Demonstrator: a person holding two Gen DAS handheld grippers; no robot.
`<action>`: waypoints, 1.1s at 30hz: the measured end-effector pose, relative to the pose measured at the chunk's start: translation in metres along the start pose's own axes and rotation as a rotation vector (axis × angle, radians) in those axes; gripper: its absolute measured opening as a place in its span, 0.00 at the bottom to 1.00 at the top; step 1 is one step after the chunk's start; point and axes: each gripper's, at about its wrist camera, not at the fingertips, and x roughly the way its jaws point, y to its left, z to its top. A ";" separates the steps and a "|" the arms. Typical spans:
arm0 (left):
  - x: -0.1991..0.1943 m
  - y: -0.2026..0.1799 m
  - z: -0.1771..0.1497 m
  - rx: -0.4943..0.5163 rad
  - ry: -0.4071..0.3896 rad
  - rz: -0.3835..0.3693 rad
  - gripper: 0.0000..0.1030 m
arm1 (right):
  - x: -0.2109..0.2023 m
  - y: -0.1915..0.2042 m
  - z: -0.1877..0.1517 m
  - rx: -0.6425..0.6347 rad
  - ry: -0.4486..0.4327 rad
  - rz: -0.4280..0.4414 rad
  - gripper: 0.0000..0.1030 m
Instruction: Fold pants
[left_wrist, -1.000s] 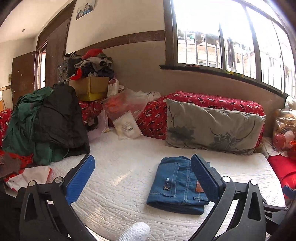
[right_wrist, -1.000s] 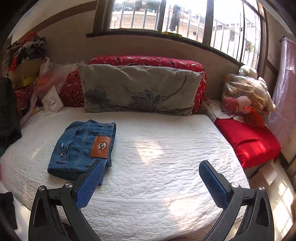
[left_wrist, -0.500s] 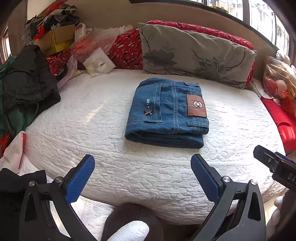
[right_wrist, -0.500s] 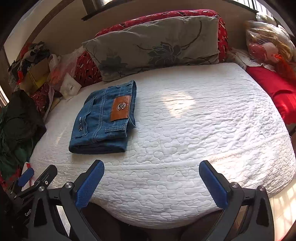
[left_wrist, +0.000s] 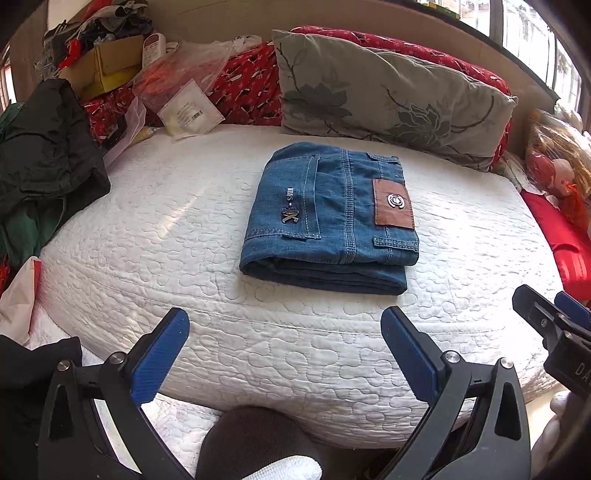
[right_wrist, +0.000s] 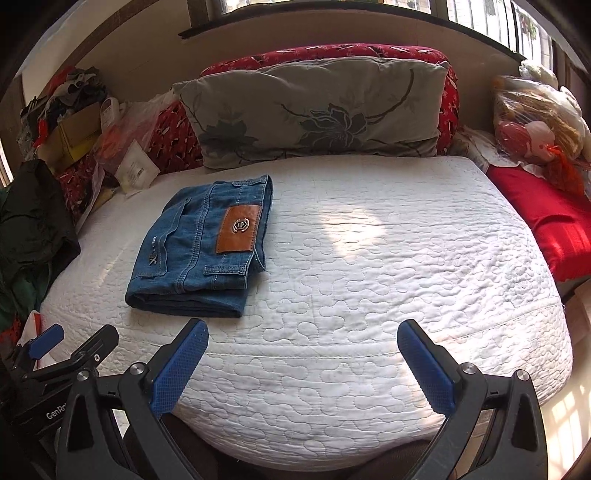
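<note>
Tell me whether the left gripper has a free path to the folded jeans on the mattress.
Probably yes. The left gripper is open and aimed at the folded jeans, with only bare white mattress between them. The dark jacket lies off to the side.

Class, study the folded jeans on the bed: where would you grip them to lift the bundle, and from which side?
Probably the thick folded edge of the jeans nearest the cameras, approached from the front of the mattress. All layers meet there, so one pinch should hold the stack together.
</note>
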 end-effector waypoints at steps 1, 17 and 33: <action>0.000 0.000 0.001 0.000 0.000 -0.001 1.00 | 0.001 -0.001 0.000 0.002 0.004 0.002 1.00; 0.015 -0.006 0.007 0.023 0.050 -0.027 1.00 | 0.015 -0.011 -0.006 0.029 0.062 0.002 1.00; 0.030 -0.005 0.006 0.020 0.119 -0.043 1.00 | 0.024 -0.013 -0.006 0.037 0.087 0.001 1.00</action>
